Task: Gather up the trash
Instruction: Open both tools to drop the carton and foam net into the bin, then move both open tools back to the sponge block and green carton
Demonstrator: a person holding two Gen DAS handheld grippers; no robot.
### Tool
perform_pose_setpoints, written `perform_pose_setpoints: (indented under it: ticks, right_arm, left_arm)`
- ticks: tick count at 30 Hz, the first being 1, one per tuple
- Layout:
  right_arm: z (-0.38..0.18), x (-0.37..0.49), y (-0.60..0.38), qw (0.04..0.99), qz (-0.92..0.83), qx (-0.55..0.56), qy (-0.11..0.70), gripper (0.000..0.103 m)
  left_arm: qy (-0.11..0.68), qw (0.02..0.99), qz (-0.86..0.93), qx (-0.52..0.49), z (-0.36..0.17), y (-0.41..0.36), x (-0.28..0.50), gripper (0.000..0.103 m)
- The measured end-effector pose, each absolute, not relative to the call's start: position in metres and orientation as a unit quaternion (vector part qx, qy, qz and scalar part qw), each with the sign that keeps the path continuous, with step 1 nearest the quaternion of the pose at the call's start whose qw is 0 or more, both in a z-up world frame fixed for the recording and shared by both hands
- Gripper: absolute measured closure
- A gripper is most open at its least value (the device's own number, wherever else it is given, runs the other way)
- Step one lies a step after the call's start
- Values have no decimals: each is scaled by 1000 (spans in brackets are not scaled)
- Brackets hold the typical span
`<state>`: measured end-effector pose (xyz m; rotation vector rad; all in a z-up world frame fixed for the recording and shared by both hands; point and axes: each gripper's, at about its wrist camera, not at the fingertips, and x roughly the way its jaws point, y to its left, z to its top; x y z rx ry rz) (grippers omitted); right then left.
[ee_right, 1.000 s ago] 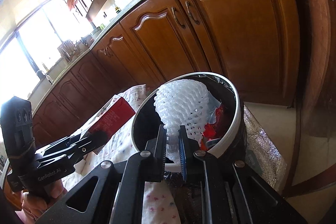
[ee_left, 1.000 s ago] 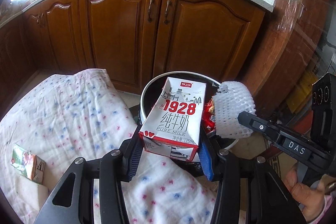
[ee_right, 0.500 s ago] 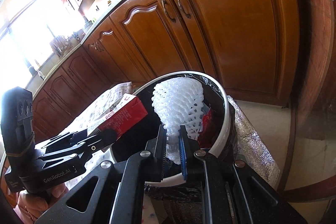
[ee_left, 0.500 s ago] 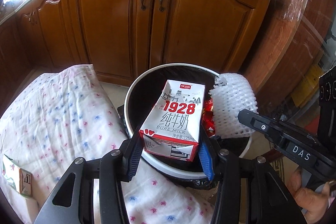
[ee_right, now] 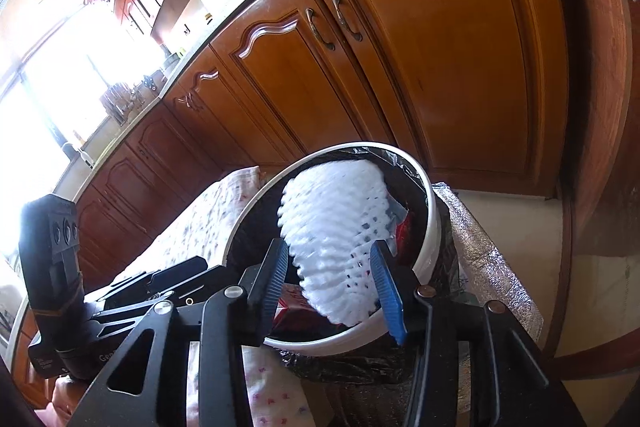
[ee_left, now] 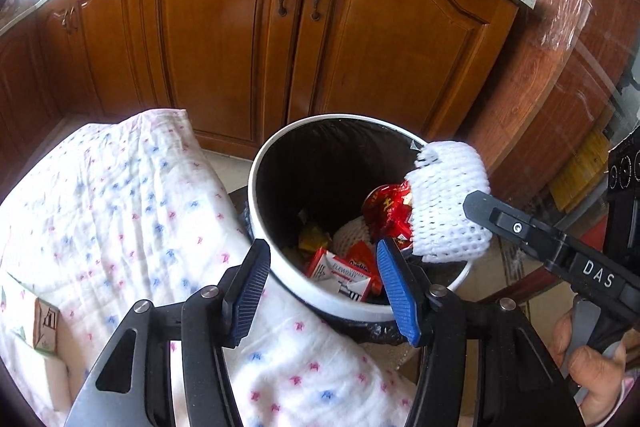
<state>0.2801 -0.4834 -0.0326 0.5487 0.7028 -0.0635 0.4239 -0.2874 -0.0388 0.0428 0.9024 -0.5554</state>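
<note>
Left tool (ee_left: 322, 277) wide open and empty above the trash bin (ee_left: 262, 163), milk carton (ee_left: 340, 271) inside it, right tool (ee_right: 330, 273) spread open around the white foam fruit net (ee_right: 336, 223) at the bin's rim

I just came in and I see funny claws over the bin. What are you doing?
A person is tidying up rubbish with two hand-held grippers. The left gripper is open and empty above the round white trash bin with a black liner, where a red and white milk carton lies. The right gripper is open around a white foam fruit net over the bin.
</note>
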Motion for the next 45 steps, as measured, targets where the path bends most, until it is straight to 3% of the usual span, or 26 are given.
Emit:
perform_pose_setpoints:
  ticks: [5, 18, 25, 30, 39, 45]
  right_arm:
    - [-26, 276, -477, 905, -28, 266, 332, 52]
    - [-13, 256, -437, 911, 1, 273, 310, 52]
    - [-19, 256, -388, 909, 48, 260, 323, 35]
    - [-29, 263, -360, 900, 78, 257, 343, 32]
    - [-34, 270, -322, 892, 110, 251, 359, 31]
    - [-34, 275, -311, 892, 118, 246, 361, 31]
  left_arm:
    - [431, 866, -255, -2, -42, -261, 409, 47]
    - [425, 879, -204, -76, -38, -167, 351, 44]
    - [424, 885, -155, -109, -37, -109, 310, 42]
    - [431, 885, -117, -133, -37, -68, 292, 42]
    - [448, 877, -54, -165, -44, -44, 305, 33]
    - [459, 882, -15, -108, -57, -58, 340, 33]
